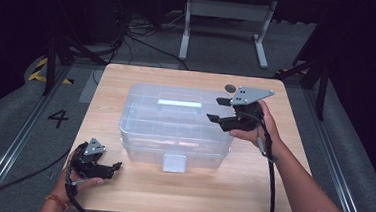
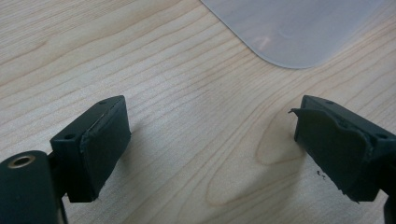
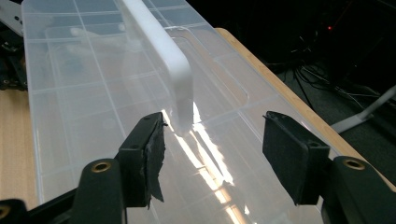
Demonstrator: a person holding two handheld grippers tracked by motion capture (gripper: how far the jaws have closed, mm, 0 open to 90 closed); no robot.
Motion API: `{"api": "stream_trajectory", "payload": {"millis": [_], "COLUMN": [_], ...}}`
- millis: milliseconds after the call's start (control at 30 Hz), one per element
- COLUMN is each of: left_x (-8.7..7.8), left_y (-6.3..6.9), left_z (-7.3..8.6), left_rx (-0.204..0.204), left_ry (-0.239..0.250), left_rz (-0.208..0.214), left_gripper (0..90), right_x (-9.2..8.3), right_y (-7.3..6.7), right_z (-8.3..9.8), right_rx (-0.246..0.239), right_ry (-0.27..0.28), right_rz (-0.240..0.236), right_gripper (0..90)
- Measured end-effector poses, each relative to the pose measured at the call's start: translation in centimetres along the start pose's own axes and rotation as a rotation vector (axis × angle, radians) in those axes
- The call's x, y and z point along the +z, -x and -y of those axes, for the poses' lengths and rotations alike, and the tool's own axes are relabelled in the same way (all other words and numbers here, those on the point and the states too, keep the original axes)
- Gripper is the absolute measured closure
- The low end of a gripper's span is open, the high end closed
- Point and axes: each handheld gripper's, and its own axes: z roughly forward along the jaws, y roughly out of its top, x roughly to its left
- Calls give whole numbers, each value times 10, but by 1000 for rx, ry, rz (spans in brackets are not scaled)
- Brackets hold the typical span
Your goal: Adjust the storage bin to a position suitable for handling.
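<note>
A clear plastic storage box [image 1: 174, 125] with a white carry handle [image 1: 179, 103] on its lid and a front latch [image 1: 174, 162] stands in the middle of the wooden table [image 1: 250, 190]. My right gripper [image 1: 217, 109] hovers at the box's right end, open, jaws pointing left over the lid. In the right gripper view the handle [image 3: 173, 65] runs away from me, its near end just ahead of my right gripper [image 3: 212, 140]; nothing is between the pads. My left gripper [image 1: 116, 166] rests open near the table's front left corner. In its own view my left gripper [image 2: 210, 144] frames bare wood.
A rounded corner of the box [image 2: 299, 28] lies ahead of the left jaws. A dark round object [image 1: 231, 88] sits on the table behind the right gripper. Table legs [image 1: 227, 18] and cables lie on the floor beyond.
</note>
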Motion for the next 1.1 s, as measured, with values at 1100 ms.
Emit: {"api": "stream_trajectory", "payload": {"millis": [1100], "left_x": [-1], "left_y": [0], "left_z": [0], "left_rx": [-1], "left_ry": [0], "left_rz": [6], "left_gripper": [145], "right_x": [37], "right_y": [-3], "right_z": [-15], "right_rx": [-25], "right_ry": [-54], "right_rz": [-109], "right_gripper": [755]}}
